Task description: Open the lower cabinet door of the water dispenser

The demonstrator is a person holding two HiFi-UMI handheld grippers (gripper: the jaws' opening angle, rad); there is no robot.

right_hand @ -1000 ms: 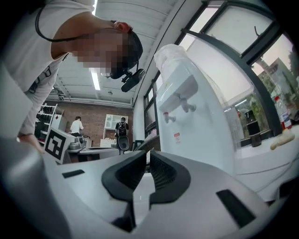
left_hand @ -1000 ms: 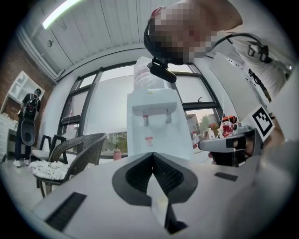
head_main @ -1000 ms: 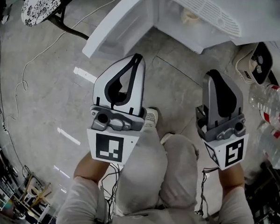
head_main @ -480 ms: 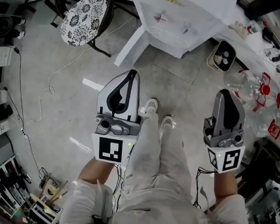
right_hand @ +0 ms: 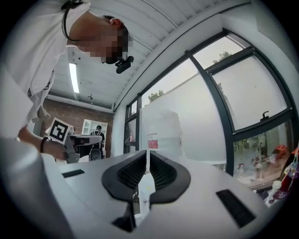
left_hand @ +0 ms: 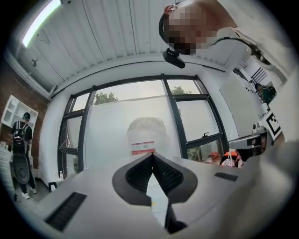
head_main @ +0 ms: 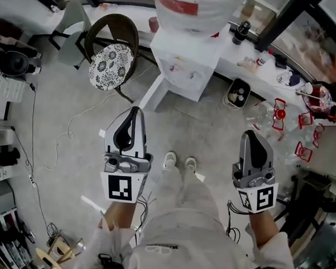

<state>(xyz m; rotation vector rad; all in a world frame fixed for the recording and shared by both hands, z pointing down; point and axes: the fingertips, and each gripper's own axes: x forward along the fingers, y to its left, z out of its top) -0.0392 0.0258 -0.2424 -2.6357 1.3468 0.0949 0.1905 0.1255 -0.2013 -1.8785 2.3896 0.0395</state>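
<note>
The white water dispenser (head_main: 185, 67) stands at the top of the head view with its big bottle (head_main: 191, 4) on it. Its lower cabinet door (head_main: 152, 95) hangs open, swung out toward the left. Both grippers are held high and well short of it, pointing roughly level at it. My left gripper (head_main: 135, 111) is shut and empty; its view shows the bottle (left_hand: 146, 133) just past the touching fingertips (left_hand: 154, 161). My right gripper (head_main: 252, 135) is also shut with nothing in it, and the bottle (right_hand: 161, 126) shows behind its jaws.
A chair with a patterned seat (head_main: 111, 66) stands left of the dispenser. A cable (head_main: 61, 137) trails on the floor. A small bin (head_main: 236, 93), empty bottles (head_main: 264, 115) and red racks (head_main: 302, 148) lie at the right. The person's shoes (head_main: 179, 161) are between the grippers.
Both grippers and the head camera have risen far above the floor, so the dispenser and its open door look smaller and farther off. Both pairs of jaws stay shut.
</note>
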